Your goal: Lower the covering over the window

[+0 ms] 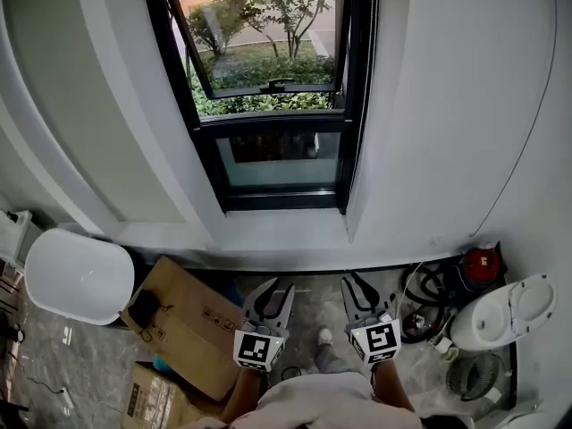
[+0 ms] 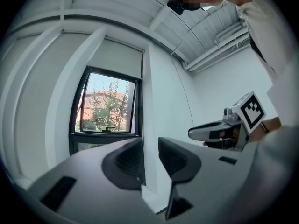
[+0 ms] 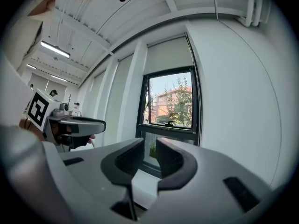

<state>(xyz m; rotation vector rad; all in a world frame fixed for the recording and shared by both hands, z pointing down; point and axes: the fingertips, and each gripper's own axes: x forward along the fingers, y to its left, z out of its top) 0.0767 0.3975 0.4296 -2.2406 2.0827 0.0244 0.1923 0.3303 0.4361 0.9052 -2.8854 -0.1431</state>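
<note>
A cardboard box [image 1: 192, 324] lies well apart from a white appliance [image 1: 505, 311].

Open air lies in front of the window [image 1: 268, 79], up to the rolled blind [image 3: 170, 55] at its top. The window sits in a recess. A left pier [image 1: 134, 123] and a right pier [image 1: 393, 105] of white wall jut forward and narrow any sideways approach. A bare strip of floor [image 1: 313, 298] leads to the wall under the sill [image 1: 281, 235]. A cardboard box [image 1: 192, 320] and a white round seat [image 1: 79, 275] crowd the floor's left side. Coiled cables [image 1: 429, 298] and a white appliance [image 1: 505, 311] crowd its right.
</note>
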